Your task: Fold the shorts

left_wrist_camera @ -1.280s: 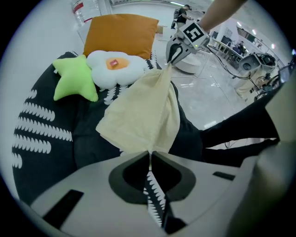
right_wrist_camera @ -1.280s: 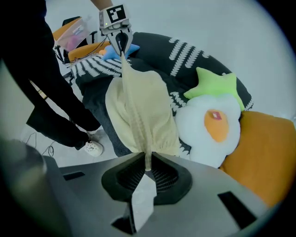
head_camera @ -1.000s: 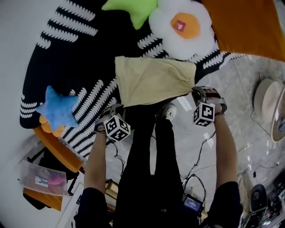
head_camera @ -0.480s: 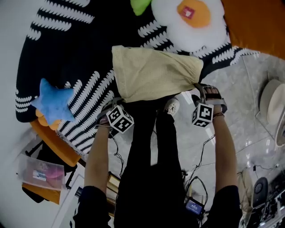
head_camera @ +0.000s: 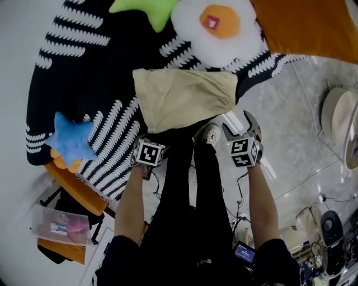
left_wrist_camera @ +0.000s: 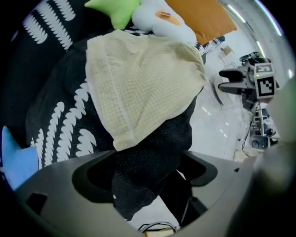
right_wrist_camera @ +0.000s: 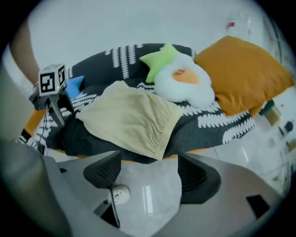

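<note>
Jaws just opened on left gripper (left_wrist_camera: 145,172), right gripper (right_wrist_camera: 145,178); both empty.

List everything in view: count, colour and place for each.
shorts: one, beige, flat on the rug by its near edge
rug: one, black with white stripes, on the floor
green star plush: one, green, far side of the rug
egg plush: one, white with an orange centre, beside the green star
cushion: one, orange, top right of the head view
blue star plush: one, blue, rug's left edge
plastic box: one, clear, bottom left of the head view
legs: two, black trousers, between the arms
left gripper: one, grey; jaws have just been opening, rug edge between them, not pressed
right gripper: one, grey; jaws have just been opening, nothing between them
</note>
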Tool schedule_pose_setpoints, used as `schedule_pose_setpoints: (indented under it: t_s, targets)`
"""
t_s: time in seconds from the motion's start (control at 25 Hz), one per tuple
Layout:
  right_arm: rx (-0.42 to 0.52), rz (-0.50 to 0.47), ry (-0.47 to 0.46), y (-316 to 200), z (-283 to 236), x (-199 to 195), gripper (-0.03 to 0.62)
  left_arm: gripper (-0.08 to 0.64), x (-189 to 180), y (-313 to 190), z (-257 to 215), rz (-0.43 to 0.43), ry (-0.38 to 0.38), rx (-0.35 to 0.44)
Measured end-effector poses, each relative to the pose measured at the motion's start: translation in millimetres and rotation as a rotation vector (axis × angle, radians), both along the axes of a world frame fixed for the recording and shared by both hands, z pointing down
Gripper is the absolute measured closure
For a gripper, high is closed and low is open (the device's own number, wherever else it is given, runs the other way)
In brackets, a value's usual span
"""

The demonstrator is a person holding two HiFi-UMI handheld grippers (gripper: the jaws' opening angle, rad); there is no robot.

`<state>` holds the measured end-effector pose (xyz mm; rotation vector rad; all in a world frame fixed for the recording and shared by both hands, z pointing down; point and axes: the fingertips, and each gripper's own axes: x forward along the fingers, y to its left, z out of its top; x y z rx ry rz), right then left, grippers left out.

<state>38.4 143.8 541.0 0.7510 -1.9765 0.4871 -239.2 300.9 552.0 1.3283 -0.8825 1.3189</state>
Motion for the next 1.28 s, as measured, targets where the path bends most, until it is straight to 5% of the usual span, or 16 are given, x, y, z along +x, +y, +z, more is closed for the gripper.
schedule_pose_setpoints:
  t_s: [0.16,0.32,0.64,1.0,1.28]
  targets:
    - [-0.062,0.205,-0.079,6.1,-20.7,2.2,0.212,0.129,8.2,-7.7,-23.9,-0.091,0.033,0.059]
    - [-0.082,0.389,-0.159,0.8,-34.4,13.3,0.244,0.129,24.5,-46.4,-48.6,-0.016,0.059,0.154]
    - [-0.064,0.544,-0.252,-2.5,-57.3,35.4,0.290,0.129,92.7,-139.7,-79.1,0.314,0.160,0.250]
    - [-0.053,0.657,-0.298,-10.3,-54.1,40.1,0.318,0.130,181.9,-215.9,-80.5,0.661,0.318,0.210]
    - [-0.099,0.709,-0.325,-3.6,-37.4,38.7,0.353,0.140,244.4,-266.4,-45.2,1.017,0.310,0.117]
